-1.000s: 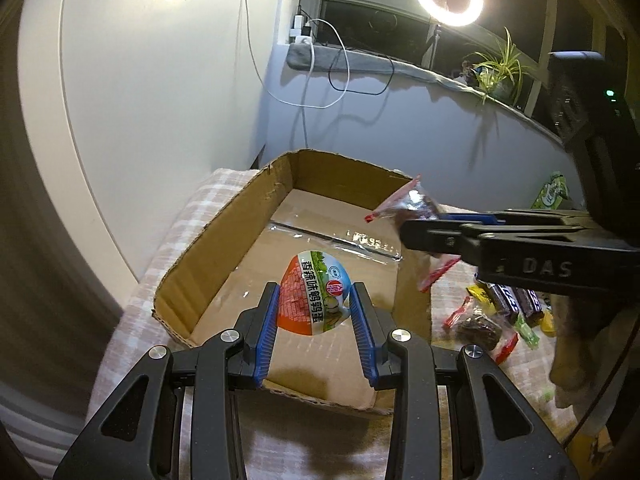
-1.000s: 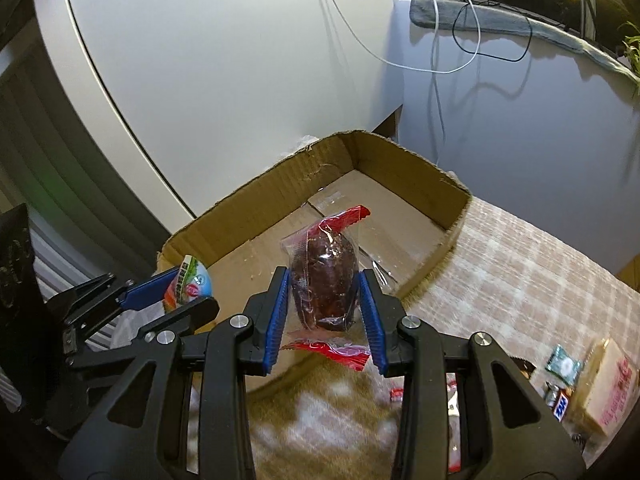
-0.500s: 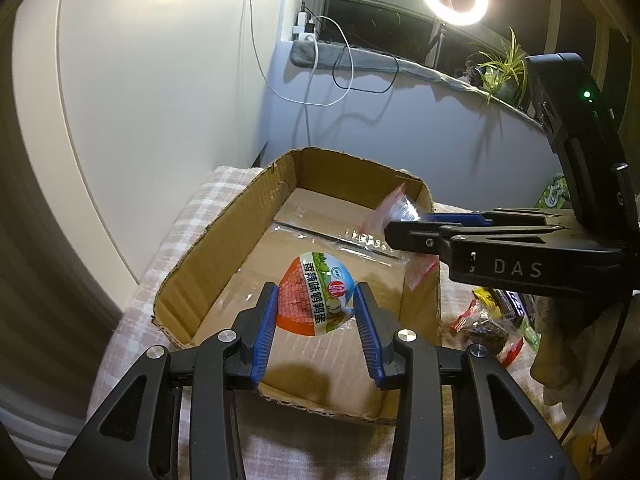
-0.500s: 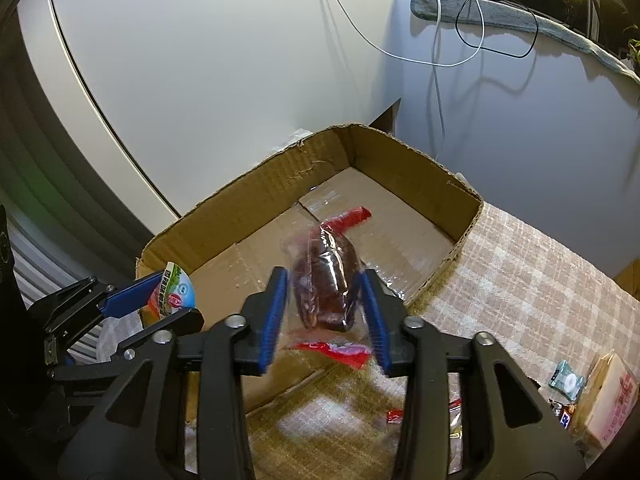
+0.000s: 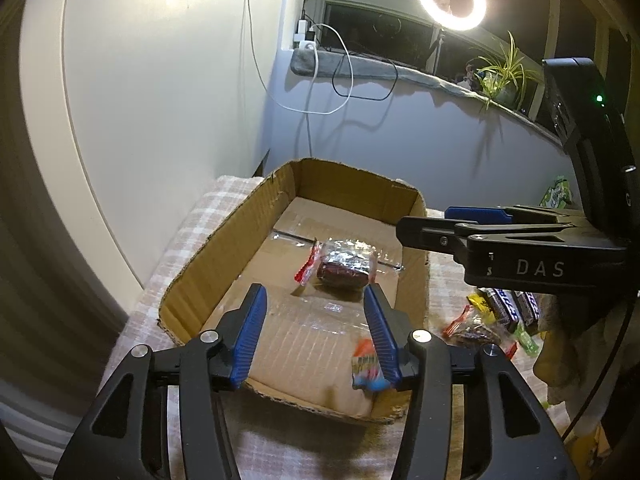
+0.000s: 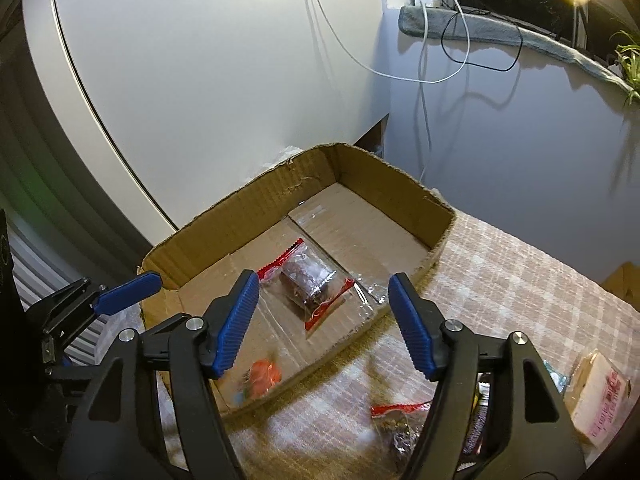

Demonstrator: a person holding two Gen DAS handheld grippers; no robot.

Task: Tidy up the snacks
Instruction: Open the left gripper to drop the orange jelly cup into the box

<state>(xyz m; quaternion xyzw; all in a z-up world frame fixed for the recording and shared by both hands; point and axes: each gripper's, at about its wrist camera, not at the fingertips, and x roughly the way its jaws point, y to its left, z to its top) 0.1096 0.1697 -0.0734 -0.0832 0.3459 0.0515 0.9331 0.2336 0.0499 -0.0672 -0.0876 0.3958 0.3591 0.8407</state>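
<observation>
The left claw (image 5: 314, 324) stands released above the near end of the box (image 5: 224, 240), nothing between its pads, and the egg pack (image 5: 366, 366) shows only as an orange and blue blur low beside the right pad, near the box's front wall; whether it has settled on the floor of the box I cannot tell, and the risk there is that it strikes the front edge and tips out onto the checked cloth (image 6: 500, 264). Further in, the date pack (image 5: 344, 266) lies flat on the taped seam in the middle of the box, clear of both claws. The right claw (image 6: 324, 308) is likewise spread wide and empty, hanging over the box's right wall. To its right, loose snacks (image 5: 488, 316) crowd the bench, touching and overlapping, so a reach into that heap could pinch two wrappers at once or slide off the glossy film. Both claws sit close over one box, so a hasty move might knock them together or clip the cardboard rim
</observation>
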